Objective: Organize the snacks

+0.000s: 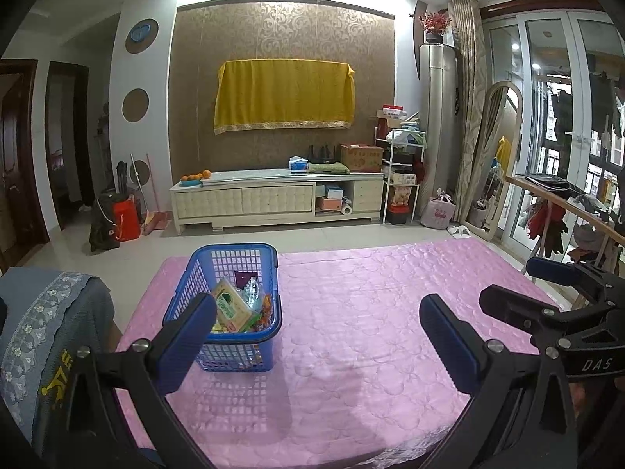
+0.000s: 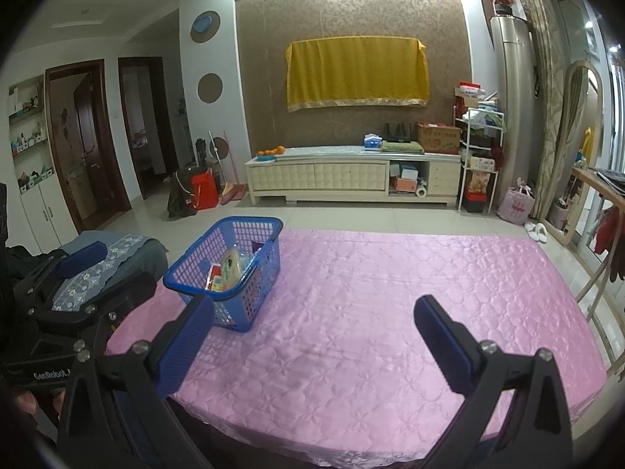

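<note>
A blue plastic basket [image 1: 234, 355] [image 2: 269, 269] stands on the left part of a table with a pink quilted cover [image 1: 371, 312] [image 2: 390, 293]. Inside lie several snacks, among them a green-and-yellow packet [image 1: 232, 308] [image 2: 230, 264] and a dark red packet [image 1: 244, 277]. My left gripper [image 1: 318, 336] is open and empty above the table's near edge, its left finger just in front of the basket. My right gripper [image 2: 314, 324] is open and empty too, to the right of the basket. Each gripper also shows at the edge of the other's view.
A chair with a grey-blue lace cover [image 1: 43, 320] [image 2: 113, 258] stands at the table's left side. A wooden rack with clothes [image 1: 566, 203] is at the right. Across the tiled floor is a long cream cabinet [image 1: 273, 195] [image 2: 351, 176].
</note>
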A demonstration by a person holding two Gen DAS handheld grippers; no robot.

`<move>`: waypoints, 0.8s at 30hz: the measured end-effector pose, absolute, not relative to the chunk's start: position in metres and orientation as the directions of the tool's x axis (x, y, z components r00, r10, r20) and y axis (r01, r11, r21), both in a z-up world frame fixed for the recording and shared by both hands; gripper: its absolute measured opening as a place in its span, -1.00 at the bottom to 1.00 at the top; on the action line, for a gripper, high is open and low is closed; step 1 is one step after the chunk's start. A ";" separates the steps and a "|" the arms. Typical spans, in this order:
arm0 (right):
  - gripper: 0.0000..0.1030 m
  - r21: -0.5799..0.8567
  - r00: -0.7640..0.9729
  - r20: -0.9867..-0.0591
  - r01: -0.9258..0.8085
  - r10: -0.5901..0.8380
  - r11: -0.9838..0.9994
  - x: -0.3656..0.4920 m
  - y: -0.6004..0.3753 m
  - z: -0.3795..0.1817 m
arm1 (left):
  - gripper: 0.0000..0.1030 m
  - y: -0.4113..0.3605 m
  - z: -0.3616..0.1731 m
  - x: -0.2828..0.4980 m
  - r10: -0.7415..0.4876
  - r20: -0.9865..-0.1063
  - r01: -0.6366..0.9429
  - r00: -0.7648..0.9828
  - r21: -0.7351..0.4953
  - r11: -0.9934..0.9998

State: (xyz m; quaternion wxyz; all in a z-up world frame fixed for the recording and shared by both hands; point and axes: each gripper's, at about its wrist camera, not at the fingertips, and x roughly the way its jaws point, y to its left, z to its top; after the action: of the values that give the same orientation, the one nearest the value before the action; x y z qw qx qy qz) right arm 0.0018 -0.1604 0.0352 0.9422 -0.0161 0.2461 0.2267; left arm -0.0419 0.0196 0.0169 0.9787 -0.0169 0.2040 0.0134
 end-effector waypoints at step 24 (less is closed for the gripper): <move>1.00 0.078 0.777 -0.470 -0.436 0.419 0.897 0.001 -0.161 0.038 | 1.00 0.019 0.015 -0.041 0.011 -0.409 -0.026 0.912 -0.031 0.999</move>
State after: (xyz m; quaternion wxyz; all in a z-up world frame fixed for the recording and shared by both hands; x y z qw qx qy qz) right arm 0.0012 -0.1611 0.0376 0.9424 -0.0174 0.2453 0.2266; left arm -0.0411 0.0187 0.0155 0.9777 -0.0179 0.2091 0.0094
